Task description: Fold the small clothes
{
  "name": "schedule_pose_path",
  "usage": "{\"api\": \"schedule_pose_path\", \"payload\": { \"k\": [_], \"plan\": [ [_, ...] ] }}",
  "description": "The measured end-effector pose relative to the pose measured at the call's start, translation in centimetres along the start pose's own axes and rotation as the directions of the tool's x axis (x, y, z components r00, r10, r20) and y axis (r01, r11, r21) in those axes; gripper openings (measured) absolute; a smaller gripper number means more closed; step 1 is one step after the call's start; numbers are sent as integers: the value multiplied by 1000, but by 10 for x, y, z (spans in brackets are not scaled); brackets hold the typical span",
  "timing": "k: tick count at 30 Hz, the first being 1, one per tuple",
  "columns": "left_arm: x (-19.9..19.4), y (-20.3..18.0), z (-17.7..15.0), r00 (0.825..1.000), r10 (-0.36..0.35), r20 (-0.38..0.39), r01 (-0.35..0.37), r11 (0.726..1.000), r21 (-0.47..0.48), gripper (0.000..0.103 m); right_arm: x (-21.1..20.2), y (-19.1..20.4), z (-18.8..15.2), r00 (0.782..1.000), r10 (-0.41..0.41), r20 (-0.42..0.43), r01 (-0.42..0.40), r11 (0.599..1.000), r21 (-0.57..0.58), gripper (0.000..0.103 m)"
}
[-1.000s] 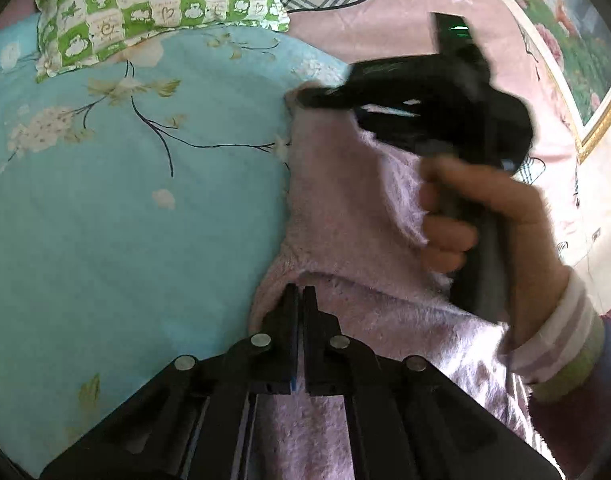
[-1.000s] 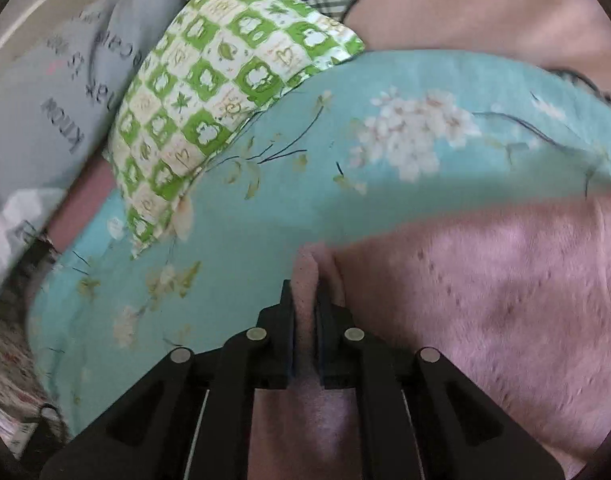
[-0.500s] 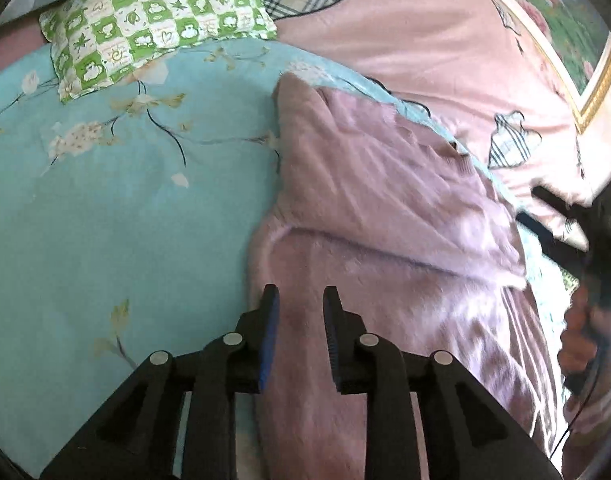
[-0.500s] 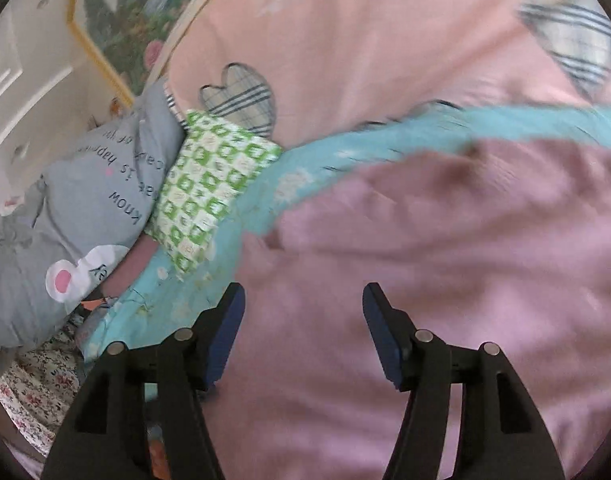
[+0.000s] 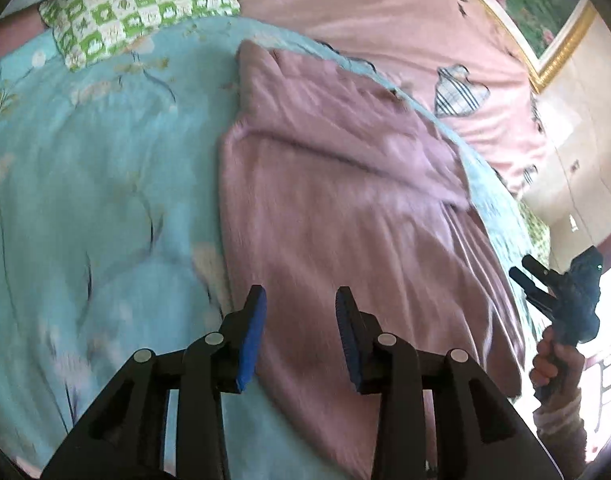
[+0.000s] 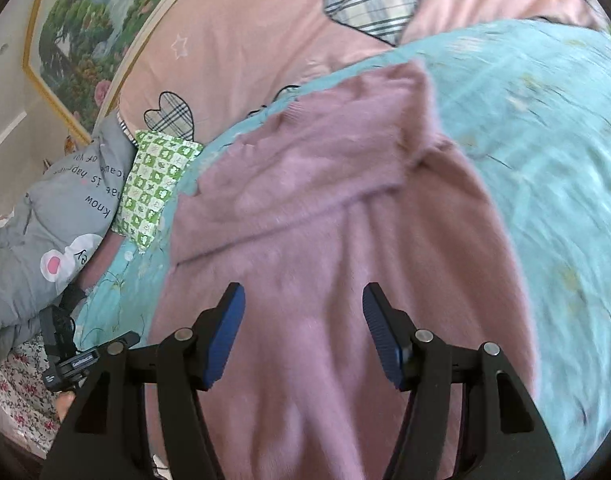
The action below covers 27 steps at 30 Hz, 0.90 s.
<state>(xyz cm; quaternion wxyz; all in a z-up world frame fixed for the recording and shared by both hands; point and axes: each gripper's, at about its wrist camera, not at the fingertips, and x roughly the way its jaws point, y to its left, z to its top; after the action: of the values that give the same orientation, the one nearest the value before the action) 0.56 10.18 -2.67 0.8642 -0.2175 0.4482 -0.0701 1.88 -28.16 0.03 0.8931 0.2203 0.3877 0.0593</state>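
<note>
Sweater (image 5: 337, 200), pink and fuzzy, lies flat on the blue floral quilt (image 5: 97, 184), its long axis running away from both cameras, with one flap already folded across the far end. Left gripper (image 5: 299, 328) hovers over the near left edge, fingers wide and empty (clearly the nearer one). Right gripper (image 6: 303, 332) hangs above the near middle of the sweater, also wide apart, holding nothing.

Mauve-pink fuzzy sweater (image 5: 337, 200) on a turquoise floral quilt (image 5: 97, 184); green-and-white checked pillow (image 5: 137, 4); pink duvet (image 6: 265, 28) with plaid hearts.
</note>
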Motion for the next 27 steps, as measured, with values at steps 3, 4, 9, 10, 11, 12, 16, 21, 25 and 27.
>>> {"api": "schedule_pose_path", "payload": {
  "k": [3,4,9,10,11,12,16,21,25,27],
  "plan": [
    [-9,-3,-23,998,-36,-45,36,999,-8,38,-24,-6,-15,1000,-3,30,3,1000,3,62],
    [-11,-5,-33,996,-45,-71,44,999,-13,38,-30,-7,-19,999,2,39,-2,1000,6,62],
    [-10,-16,-73,982,-101,-160,97,995,-29,41,-65,-20,-42,995,-22,96,20,1000,19,62],
    [-6,-19,-81,981,-90,-175,87,996,-22,41,-69,-22,-46,995,-26,101,24,999,24,62],
    [-2,-20,-86,980,-78,-183,76,997,-18,41,-73,-24,-50,994,-28,104,25,999,27,62],
    [3,-21,-90,979,-72,-193,68,997,-28,41,-77,-26,-55,994,-32,106,29,999,34,62],
    [10,-20,-92,980,-112,-166,99,992,-83,45,-92,-37,-70,993,-60,102,55,997,52,62],
    [21,-21,-84,975,-175,-134,155,977,-147,45,-117,-50,-84,985,-132,111,128,991,37,62],
    [25,-25,-82,974,-188,-131,172,977,-123,10,-121,-63,-95,984,-160,83,154,986,66,62],
    [27,-25,-85,966,-210,-149,193,974,-122,8,-118,-66,-101,990,-128,57,123,989,76,62]
  ]
}}
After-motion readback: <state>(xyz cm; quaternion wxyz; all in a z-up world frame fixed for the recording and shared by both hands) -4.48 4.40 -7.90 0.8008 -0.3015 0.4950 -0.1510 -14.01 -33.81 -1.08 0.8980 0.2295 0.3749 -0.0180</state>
